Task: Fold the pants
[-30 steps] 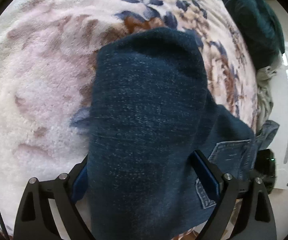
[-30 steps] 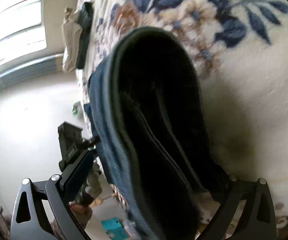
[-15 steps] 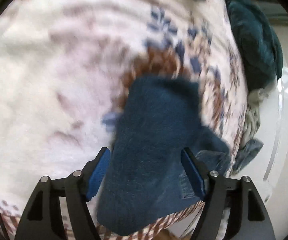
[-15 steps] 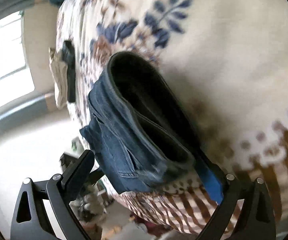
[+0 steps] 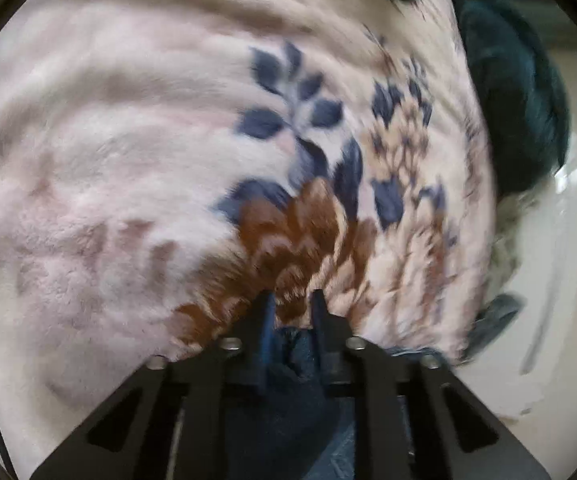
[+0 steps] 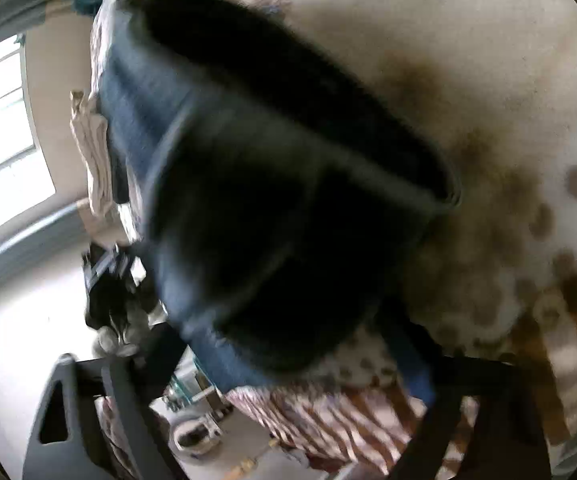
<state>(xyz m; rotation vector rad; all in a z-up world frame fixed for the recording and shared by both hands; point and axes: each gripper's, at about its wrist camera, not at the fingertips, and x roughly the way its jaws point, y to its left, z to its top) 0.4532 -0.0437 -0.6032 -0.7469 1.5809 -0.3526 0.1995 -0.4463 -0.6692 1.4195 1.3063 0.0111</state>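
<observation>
Left wrist view: jaws just snapped from wide to nearly shut on a bunch of the jeans (image 5: 300, 348), left gripper (image 5: 291, 304) now pinching dark denim at 6 o'clock, floral blanket (image 5: 128, 168) filling 9 to 1 o'clock. Risk, as a judgement: thin pinch, layers slipping out or only the top layer lifting, spoiling the fold. Most of the pants hidden under the gripper body; blur softens all edges.

Right wrist view: jaws just narrowed a little yet wide, right gripper (image 6: 288, 360) straddling the folded denim roll at centre without clear pad contact. Risk: closing off-centre, catching blanket fringe at 5 o'clock. Right finger (image 6: 412, 364) half hidden; dark fold interior unreadable
</observation>
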